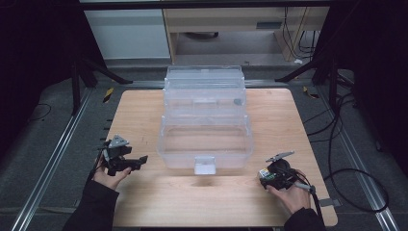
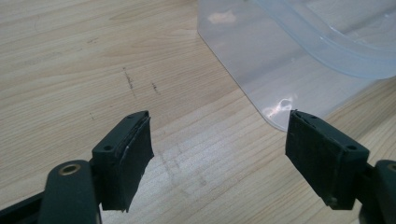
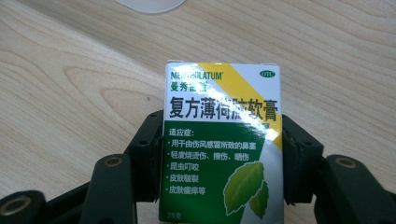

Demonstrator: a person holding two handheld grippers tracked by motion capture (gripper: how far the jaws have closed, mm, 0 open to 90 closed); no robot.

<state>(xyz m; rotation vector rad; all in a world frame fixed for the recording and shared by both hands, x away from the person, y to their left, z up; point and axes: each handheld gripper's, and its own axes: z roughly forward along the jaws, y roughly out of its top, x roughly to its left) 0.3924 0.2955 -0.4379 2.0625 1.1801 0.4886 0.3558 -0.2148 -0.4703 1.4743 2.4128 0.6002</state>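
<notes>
Two tools are in use at a wooden bench (image 1: 144,202). The right tool (image 3: 224,154) pinches a small carton (image 3: 223,140) between its two black jaws; the pads bear on the carton's left and right side walls. The carton is a flat rectangular box standing upright in the right gripper view, its printed face toward the camera. The upper part of that face is white, crossed by a diagonal yellow band, with a brand name in green Latin letters, a small green oval mark at the top right corner, and a line of large dark Chinese characters. The lower part is dark green with white Chinese text in short lines, and two green leaves sit at the lower right. In the high view the right tool (image 1: 276,174) is near the front right of the bench, beside a clear plastic box (image 1: 207,144) with its lid raised. The left tool (image 2: 219,154) has its jaws spread wide with nothing between them, just off one corner of that clear plastic box (image 2: 261,70).
</notes>
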